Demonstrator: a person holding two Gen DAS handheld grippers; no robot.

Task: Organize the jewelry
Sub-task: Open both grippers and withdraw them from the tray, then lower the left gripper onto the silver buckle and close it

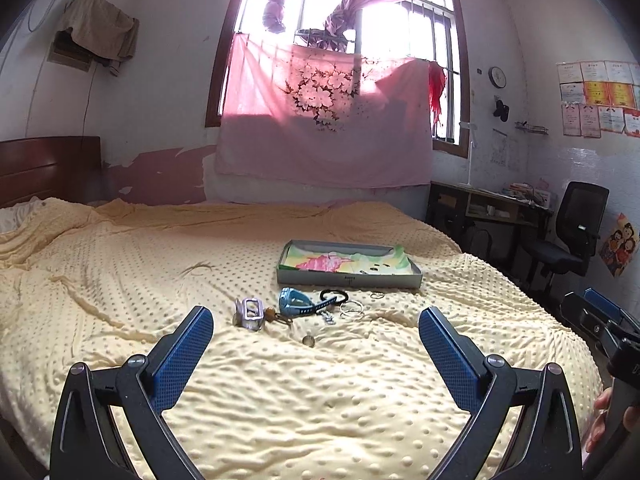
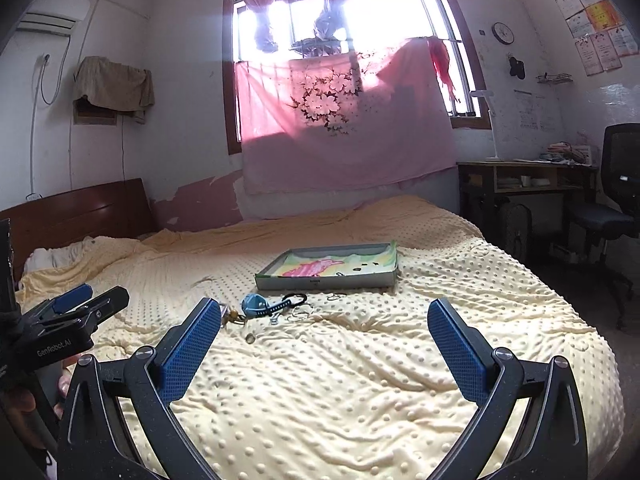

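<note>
A shallow grey box point(image 1: 348, 280) point(image 2: 326, 282) with a colourful lining lies on the yellow bedspread. In front of it lie loose pieces: a silver watch point(image 1: 249, 314), a blue watch point(image 1: 298, 302) point(image 2: 256, 305), a black hair tie point(image 1: 334, 295) point(image 2: 296, 299), thin silver rings point(image 1: 352, 309) point(image 2: 302, 313), a small ring point(image 1: 309, 341) point(image 2: 250, 337). My left gripper point(image 1: 316, 330) is open and empty, held above the bed short of the pieces. My right gripper point(image 2: 324, 326) is open and empty, also short of them.
The bumpy yellow bedspread point(image 1: 280, 400) covers the whole bed. A wooden headboard point(image 1: 44, 168) stands at the left. A desk point(image 1: 492, 208) and a black office chair point(image 1: 572, 232) stand right of the bed. A pink cloth point(image 1: 320, 128) hangs under the window.
</note>
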